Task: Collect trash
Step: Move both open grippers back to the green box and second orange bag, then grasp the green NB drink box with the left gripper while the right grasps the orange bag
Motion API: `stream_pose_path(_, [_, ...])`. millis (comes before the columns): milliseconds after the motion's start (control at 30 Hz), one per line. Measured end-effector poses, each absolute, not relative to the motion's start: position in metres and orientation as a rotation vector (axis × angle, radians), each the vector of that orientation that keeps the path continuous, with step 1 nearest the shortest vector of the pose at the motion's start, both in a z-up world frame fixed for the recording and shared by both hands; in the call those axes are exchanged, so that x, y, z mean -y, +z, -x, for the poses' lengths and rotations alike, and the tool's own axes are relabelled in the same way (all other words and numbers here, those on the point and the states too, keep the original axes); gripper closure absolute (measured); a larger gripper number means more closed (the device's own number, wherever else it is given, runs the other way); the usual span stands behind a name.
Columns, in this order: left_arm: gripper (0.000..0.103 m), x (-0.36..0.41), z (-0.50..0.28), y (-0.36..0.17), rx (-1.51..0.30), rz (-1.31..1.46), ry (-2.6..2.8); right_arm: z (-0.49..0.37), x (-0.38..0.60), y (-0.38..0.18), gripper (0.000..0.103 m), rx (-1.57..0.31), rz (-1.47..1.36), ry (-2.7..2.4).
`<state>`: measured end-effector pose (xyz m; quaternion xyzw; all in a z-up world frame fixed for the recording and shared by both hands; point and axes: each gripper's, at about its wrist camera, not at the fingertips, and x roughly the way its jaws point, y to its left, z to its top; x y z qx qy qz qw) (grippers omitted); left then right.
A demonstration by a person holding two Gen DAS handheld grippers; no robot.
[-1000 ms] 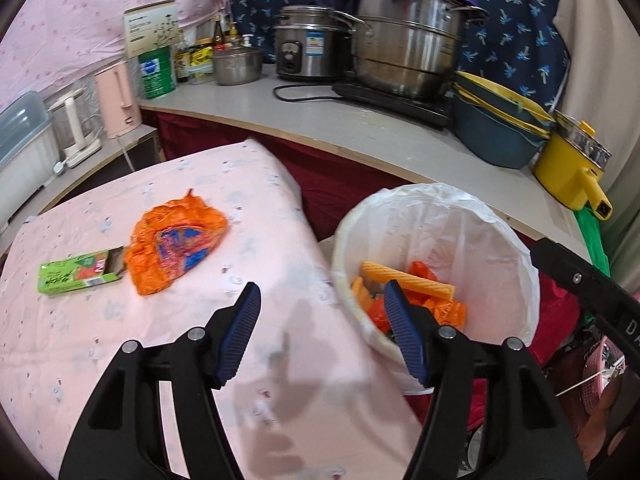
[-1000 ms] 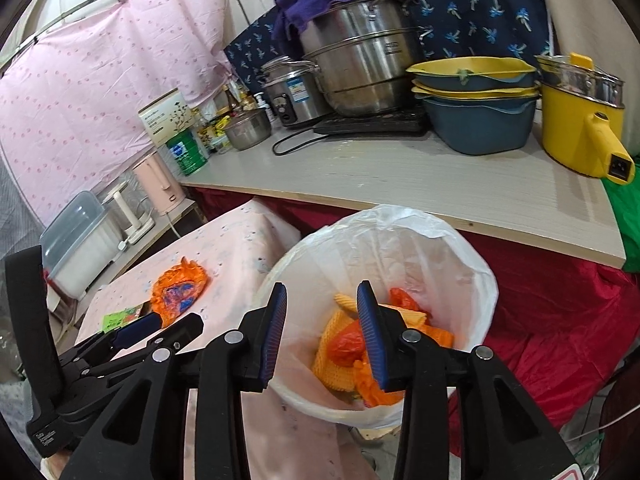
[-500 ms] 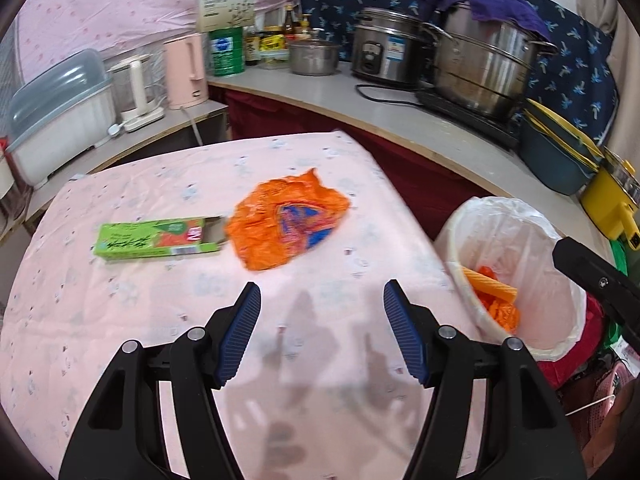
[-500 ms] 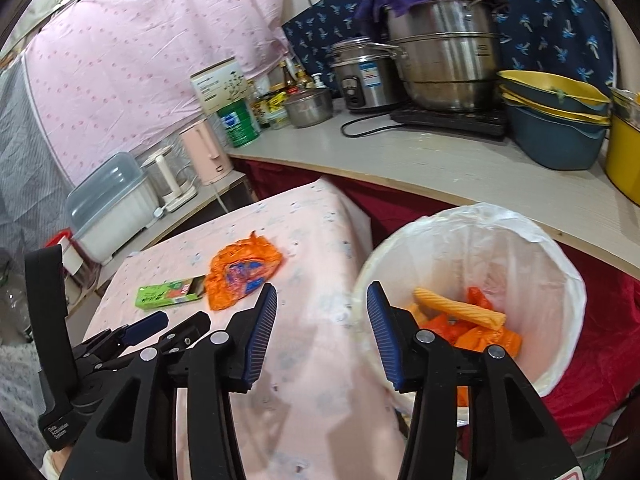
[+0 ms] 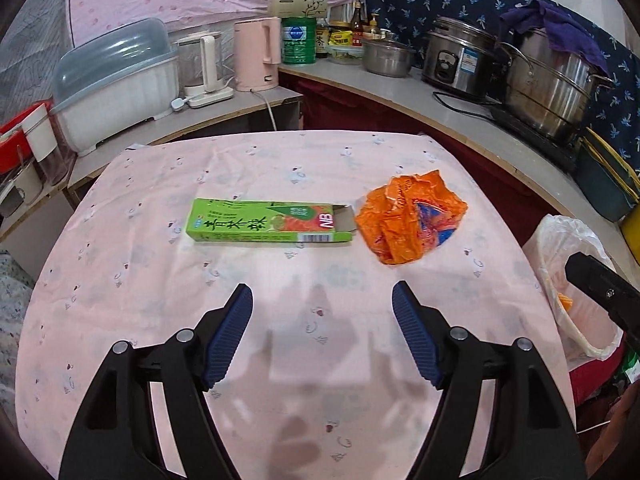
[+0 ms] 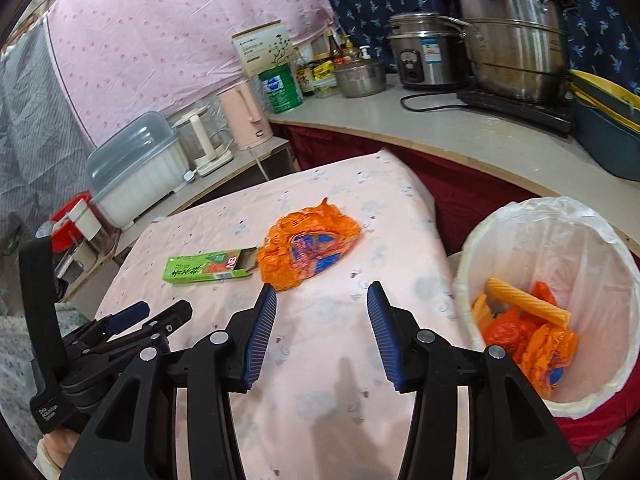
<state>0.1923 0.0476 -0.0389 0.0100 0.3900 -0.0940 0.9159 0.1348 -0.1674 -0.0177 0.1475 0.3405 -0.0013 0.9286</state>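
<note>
- Centre frame, left wrist view: green carton [image 5: 271, 221] flat on pink cloth [image 5: 160, 280]; crumpled orange wrapper [image 5: 410, 216] just right of it.
- Left gripper [image 5: 322, 330]: jaws opening, nothing btwn them.
- Right gripper [image 6: 321, 330]: apart, empty.
- Lower right, right wrist view: white-lined bin [image 6: 520, 232] w/ orange trash.

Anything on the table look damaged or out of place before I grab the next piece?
Only the trash itself: the green carton lies flat with its end flap torn open, and the orange wrapper sits crumpled just beside that open end. Nothing has spilled on the pink tablecloth.
</note>
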Motion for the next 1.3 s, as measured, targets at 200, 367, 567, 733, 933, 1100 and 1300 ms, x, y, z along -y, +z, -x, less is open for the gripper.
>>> stream_pose_path(200, [0.028,-0.079,-0.206,-0.045,-0.807,-0.011,-0.143,-0.163,0.141,-0.029,0.055,-0.732,-0.289,0.022])
stream_pose_path(367, [0.025,-0.100,-0.221,-0.051,-0.815,0.001,-0.105,-0.189,0.125,-0.037,0.046,-0.745,-0.274,0.021])
stream_pose_path(567, [0.023,-0.118,-0.240,-0.058,-0.820,0.009,-0.084,-0.223,0.112,-0.048,0.041,-0.763,-0.249,0.008])
stream_pose_path(733, [0.023,-0.128,-0.257,-0.063,-0.825,0.010,-0.074,-0.255,0.108,-0.059,0.041,-0.782,-0.247,-0.008])
stream_pose_path(933, [0.018,-0.134,-0.280,-0.067,-0.829,0.022,-0.074,-0.286,0.106,-0.073,0.041,-0.803,-0.234,-0.036])
stream_pose_path(1100, [0.018,-0.135,-0.296,-0.072,-0.836,0.032,-0.067,-0.303,0.107,-0.086,0.041,-0.824,-0.225,-0.061])
stream_pose_path(1300, [0.018,-0.131,-0.316,-0.079,-0.849,0.028,-0.067,-0.311,0.106,-0.099,0.073,-0.854,-0.231,-0.034])
